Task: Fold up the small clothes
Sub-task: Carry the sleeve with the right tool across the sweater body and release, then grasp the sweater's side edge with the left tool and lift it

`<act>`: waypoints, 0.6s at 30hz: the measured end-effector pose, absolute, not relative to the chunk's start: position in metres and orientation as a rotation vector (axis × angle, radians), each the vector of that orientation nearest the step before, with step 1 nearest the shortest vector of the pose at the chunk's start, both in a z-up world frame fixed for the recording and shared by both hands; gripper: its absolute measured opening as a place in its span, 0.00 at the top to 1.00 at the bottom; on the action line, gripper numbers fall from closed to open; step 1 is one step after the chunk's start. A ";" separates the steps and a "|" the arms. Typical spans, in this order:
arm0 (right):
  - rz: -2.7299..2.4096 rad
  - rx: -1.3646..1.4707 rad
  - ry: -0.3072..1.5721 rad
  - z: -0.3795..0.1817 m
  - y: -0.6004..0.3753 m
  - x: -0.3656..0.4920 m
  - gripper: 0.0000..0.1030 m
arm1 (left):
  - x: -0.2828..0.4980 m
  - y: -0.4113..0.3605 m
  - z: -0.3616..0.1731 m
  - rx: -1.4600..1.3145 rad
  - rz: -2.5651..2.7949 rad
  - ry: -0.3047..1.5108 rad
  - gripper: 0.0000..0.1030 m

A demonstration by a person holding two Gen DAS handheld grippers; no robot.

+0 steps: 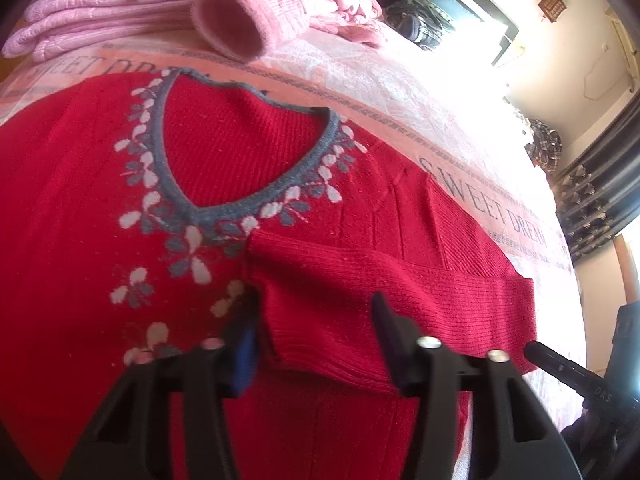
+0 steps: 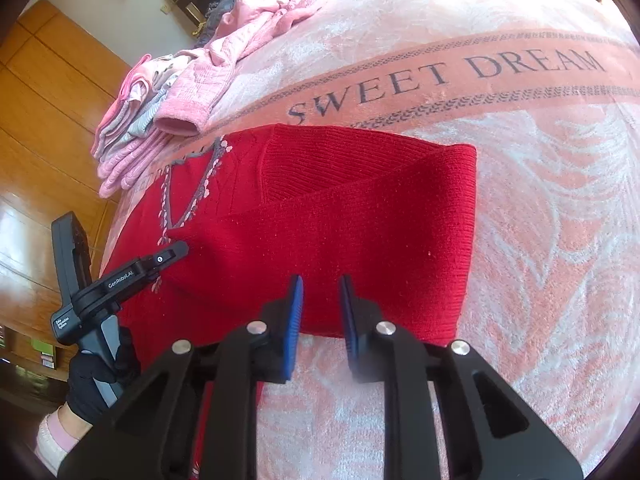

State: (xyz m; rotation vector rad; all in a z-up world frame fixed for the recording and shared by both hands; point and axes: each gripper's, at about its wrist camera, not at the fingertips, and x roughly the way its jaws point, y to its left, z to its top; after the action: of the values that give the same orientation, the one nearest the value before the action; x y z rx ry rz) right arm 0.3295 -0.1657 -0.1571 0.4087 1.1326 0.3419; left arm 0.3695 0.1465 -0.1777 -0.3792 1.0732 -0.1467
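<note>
A red V-neck sweater (image 1: 72, 216) with grey collar trim and white-and-grey flowers lies flat on the pink "SWEET DREAM" blanket (image 2: 540, 208); one sleeve (image 1: 384, 292) is folded across its chest. The left gripper (image 1: 316, 320) hovers over that sleeve's cuff, fingers wide apart. The right gripper (image 2: 320, 312) sits at the sweater's edge, narrowly open, empty. Beyond the collar, folded pink clothes (image 1: 100, 12) are stacked
</note>
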 end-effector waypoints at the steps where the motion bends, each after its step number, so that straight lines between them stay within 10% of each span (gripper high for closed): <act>1: 0.336 0.422 1.130 -0.157 -0.168 0.330 0.85 | 0.369 0.153 -0.175 -0.410 -0.166 1.060 0.94; 18: 0.358 0.500 1.127 -0.162 -0.139 0.353 0.88 | 0.362 0.304 -0.096 -0.425 -0.023 0.728 0.96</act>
State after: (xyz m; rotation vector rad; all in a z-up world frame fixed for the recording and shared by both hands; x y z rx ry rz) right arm 0.3528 -0.1394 -0.1615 0.4999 1.1270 0.3581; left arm 0.3624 0.3036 -0.0965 -0.4246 0.7279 -0.0229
